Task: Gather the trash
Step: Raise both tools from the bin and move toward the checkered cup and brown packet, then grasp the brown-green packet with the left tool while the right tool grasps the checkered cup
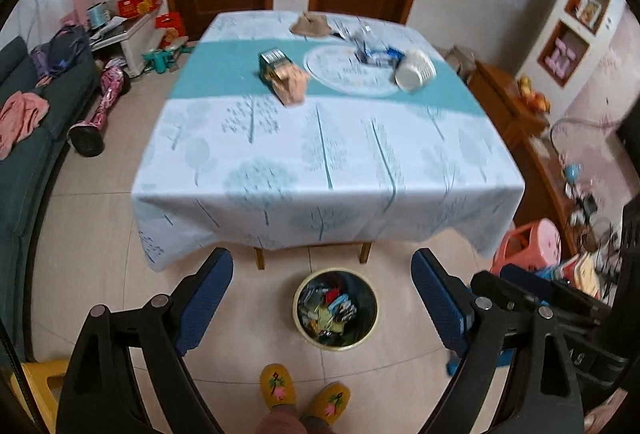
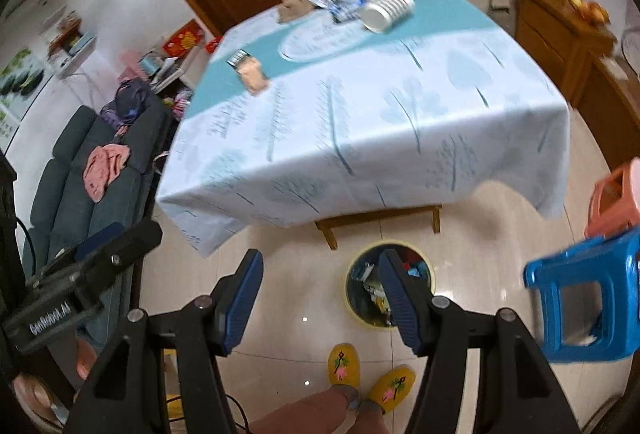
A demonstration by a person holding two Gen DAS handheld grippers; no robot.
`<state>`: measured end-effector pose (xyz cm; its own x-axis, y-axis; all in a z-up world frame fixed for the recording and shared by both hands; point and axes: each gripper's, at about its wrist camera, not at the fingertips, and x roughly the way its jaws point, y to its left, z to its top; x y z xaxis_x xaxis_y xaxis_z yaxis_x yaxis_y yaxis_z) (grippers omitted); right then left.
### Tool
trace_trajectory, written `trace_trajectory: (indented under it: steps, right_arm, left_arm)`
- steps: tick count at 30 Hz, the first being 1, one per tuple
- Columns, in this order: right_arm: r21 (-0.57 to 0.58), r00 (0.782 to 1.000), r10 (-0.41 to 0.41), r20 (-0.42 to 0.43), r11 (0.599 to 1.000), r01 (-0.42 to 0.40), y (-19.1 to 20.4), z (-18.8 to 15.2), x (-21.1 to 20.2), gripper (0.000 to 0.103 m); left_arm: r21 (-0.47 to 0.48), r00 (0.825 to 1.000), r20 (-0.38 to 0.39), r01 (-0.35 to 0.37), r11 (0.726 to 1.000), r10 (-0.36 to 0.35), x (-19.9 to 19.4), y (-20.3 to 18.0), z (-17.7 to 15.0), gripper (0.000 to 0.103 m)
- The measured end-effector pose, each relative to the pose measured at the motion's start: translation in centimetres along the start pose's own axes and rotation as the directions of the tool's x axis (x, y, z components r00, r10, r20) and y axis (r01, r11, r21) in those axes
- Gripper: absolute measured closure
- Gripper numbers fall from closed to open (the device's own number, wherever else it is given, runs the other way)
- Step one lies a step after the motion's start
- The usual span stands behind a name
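A yellow-rimmed trash bin (image 1: 336, 310) full of wrappers stands on the floor in front of the table; it also shows in the right wrist view (image 2: 390, 288). On the table lie a crumpled carton with a pink wrapper (image 1: 284, 74) (image 2: 248, 70), blue-white plastic wrappers (image 1: 374, 48) (image 2: 340, 4), a brown paper scrap (image 1: 312, 24) (image 2: 294, 8) and a tipped stack of white paper cups (image 1: 414, 70) (image 2: 386, 10). My left gripper (image 1: 322, 298) is open and empty above the bin. My right gripper (image 2: 320, 294) is open and empty, just left of the bin.
The table (image 1: 320, 154) has a white-and-teal tree-print cloth hanging over its edges. A dark sofa (image 2: 92, 186) stands left, a blue stool (image 2: 588, 298) and pink stool (image 2: 616, 198) right, a wooden cabinet (image 1: 516, 114) far right. My slippered feet (image 1: 304, 392) are below.
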<state>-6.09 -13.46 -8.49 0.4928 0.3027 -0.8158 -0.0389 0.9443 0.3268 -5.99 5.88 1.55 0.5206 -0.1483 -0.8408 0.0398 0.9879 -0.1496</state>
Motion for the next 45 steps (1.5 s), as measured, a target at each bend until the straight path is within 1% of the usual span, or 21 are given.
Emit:
trace_trajectory:
  steps: [3, 7, 10, 14, 19, 20, 22, 23, 24, 26, 28, 30, 34, 38, 41, 45]
  right_arm:
    - [-0.027, 1.000, 0.009, 0.014, 1.000, -0.008, 0.8, 1.2, -0.8, 0.042]
    - [-0.051, 1.000, 0.011, 0.028, 0.999, -0.010, 1.2, 3.0, -1.3, 0.042]
    - [-0.062, 0.999, 0.012, 0.049, 0.998, -0.009, 1.4, 4.8, -1.4, 0.042]
    - [-0.065, 0.997, 0.002, 0.073, 0.998, 0.003, 1.3, 7.8, -0.9, 0.042]
    - [-0.039, 0.996, -0.013, 0.089, 0.999, 0.017, 0.7, 12.4, 0.9, 0.043]
    - [-0.031, 0.996, -0.019, 0.089, 0.999, 0.022, 0.7, 13.5, 1.4, 0.043]
    - [-0.003, 0.996, -0.026, 0.087, 1.000, 0.027, 0.2, 16.0, 2.7, 0.042]
    - [0.014, 0.996, -0.030, 0.085, 0.999, 0.029, -0.1, 17.2, 3.4, 0.042]
    - [0.032, 0.996, -0.037, 0.081, 0.999, 0.035, -0.5, 18.3, 4.2, 0.042]
    - [0.071, 0.996, -0.054, 0.075, 0.996, 0.049, -1.5, 20.8, 6.0, 0.042]
    - [0.105, 0.995, -0.070, 0.071, 0.992, 0.062, -2.5, 22.7, 7.7, 0.034]
    - [0.148, 0.994, -0.085, 0.067, 0.986, 0.074, -3.8, 24.7, 9.5, 0.032]
    - [0.236, 0.993, -0.110, 0.044, 0.967, 0.097, -6.4, 28.2, 12.9, 0.032]
    - [0.318, 0.992, -0.125, 0.025, 0.942, 0.111, -8.9, 30.7, 15.5, 0.032]
    - [0.371, 0.992, -0.127, 0.005, 0.921, 0.116, -10.6, 32.2, 17.3, 0.032]
    - [0.422, 0.992, -0.124, -0.032, 0.898, 0.126, -12.3, 33.5, 19.6, 0.032]
  left_arm:
    - [-0.037, 1.000, 0.018, -0.006, 0.999, 0.007, -1.1, 0.6, 1.3, 0.013]
    - [-0.057, 0.999, 0.045, -0.023, 0.998, 0.026, -1.8, 1.0, 3.0, 0.013]
    - [-0.075, 0.998, 0.047, -0.030, 0.997, 0.033, -1.4, 1.5, 4.6, 0.013]
    - [-0.110, 0.999, 0.033, -0.025, 0.994, 0.029, 0.6, 2.5, 7.8, 0.013]
    - [-0.157, 1.000, 0.012, -0.018, 0.987, 0.021, 4.4, 4.1, 12.9, 0.013]
    - [-0.161, 1.000, 0.001, -0.017, 0.987, 0.018, 5.6, 4.4, 14.3, 0.012]
    - [-0.159, 1.000, -0.018, -0.017, 0.987, 0.014, 7.8, 4.7, 16.7, 0.006]
    - [-0.155, 1.000, -0.026, -0.019, 0.988, 0.016, 9.1, 4.9, 17.8, 0.005]
    - [-0.152, 0.999, -0.033, -0.021, 0.988, 0.016, 10.0, 4.9, 18.7, 0.005]
    - [-0.148, 0.998, -0.065, -0.030, 0.988, 0.021, 13.1, 5.1, 21.0, 0.005]
    - [-0.155, 0.995, -0.092, -0.039, 0.987, 0.025, 15.9, 5.5, 22.9, 0.005]
    - [-0.164, 0.993, -0.116, -0.049, 0.985, 0.030, 18.5, 5.9, 24.2, 0.005]
    - [-0.196, 0.983, -0.177, -0.083, 0.977, 0.048, 23.7, 6.8, 26.4, 0.005]
    - [-0.223, 0.974, -0.222, -0.099, 0.970, 0.048, 27.1, 7.7, 27.3, 0.005]
    - [-0.231, 0.968, -0.245, -0.102, 0.968, 0.044, 29.1, 8.0, 27.8, 0.005]
    - [-0.230, 0.961, -0.275, -0.106, 0.967, 0.040, 30.6, 8.0, 27.7, 0.005]
